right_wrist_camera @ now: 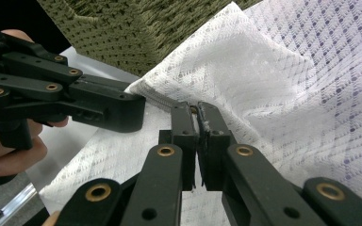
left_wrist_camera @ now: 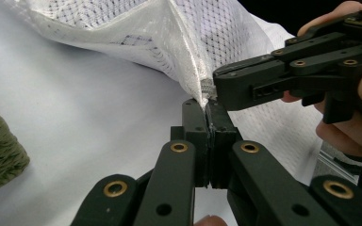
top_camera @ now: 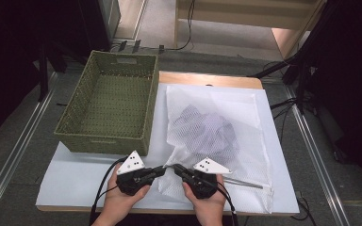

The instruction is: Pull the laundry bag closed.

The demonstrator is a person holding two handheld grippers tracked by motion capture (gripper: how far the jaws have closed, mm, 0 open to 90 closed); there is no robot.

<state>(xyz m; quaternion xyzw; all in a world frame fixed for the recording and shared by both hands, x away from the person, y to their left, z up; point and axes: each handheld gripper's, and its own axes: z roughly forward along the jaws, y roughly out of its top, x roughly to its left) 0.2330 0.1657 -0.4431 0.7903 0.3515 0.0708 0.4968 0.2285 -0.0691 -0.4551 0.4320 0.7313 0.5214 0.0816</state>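
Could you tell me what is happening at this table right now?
A person is working on a white mesh laundry bag that lies on the white board, with something dark inside it. Both grippers are shut on the bag's near corner: the left gripper and the right gripper pinch the edge by the zipper, tips almost meeting, lifting that corner slightly. A green woven basket stands beside the bag, with nothing visible inside.

Dark item (top_camera: pixel 207 132) inside mesh bag (top_camera: pixel 245 108): unidentifiable.
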